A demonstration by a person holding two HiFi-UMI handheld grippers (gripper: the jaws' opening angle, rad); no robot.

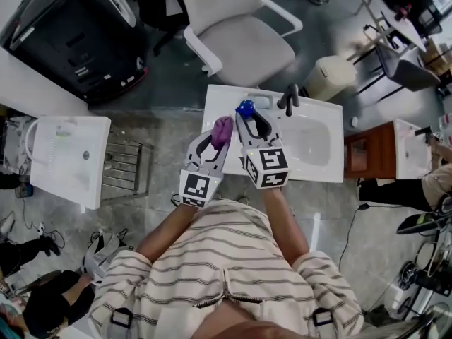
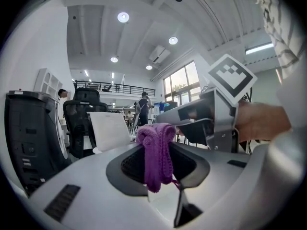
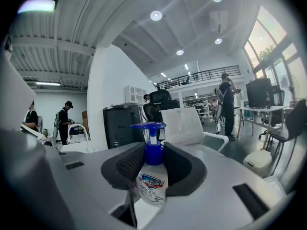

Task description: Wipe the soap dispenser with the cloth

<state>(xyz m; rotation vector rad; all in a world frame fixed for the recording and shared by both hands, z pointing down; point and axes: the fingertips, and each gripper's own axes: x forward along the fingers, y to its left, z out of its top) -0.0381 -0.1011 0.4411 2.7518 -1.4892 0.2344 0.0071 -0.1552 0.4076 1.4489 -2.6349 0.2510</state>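
Both sets of jaws are busy. The right gripper (image 1: 250, 121) is clamped on the soap dispenser (image 3: 153, 178), with a pad on either side of its blue collar and shoulder. The left gripper (image 1: 219, 137) is pinched on a bunched purple cloth (image 2: 156, 153) that folds over the top and hangs down between the pads.

Room-wise it's kinda tight. Both tools are held up over the near left part of a white sink (image 1: 326, 167), and the left one sits right about at its left edge. A black faucet (image 1: 289, 99) is just beside the right gripper's tips. A white office chair (image 1: 236, 42) sits beyond the sink's far edge, and a metal rack (image 1: 127, 165) fills the floor gap to the left.

The dispenser is a pale, see-through bottle with a blue pump head and a red and blue label. It stands upright, long axis vertical, and its spout sticks out to the left in the right gripper view. In the head view the cloth is near the pump, and the two look just apart.
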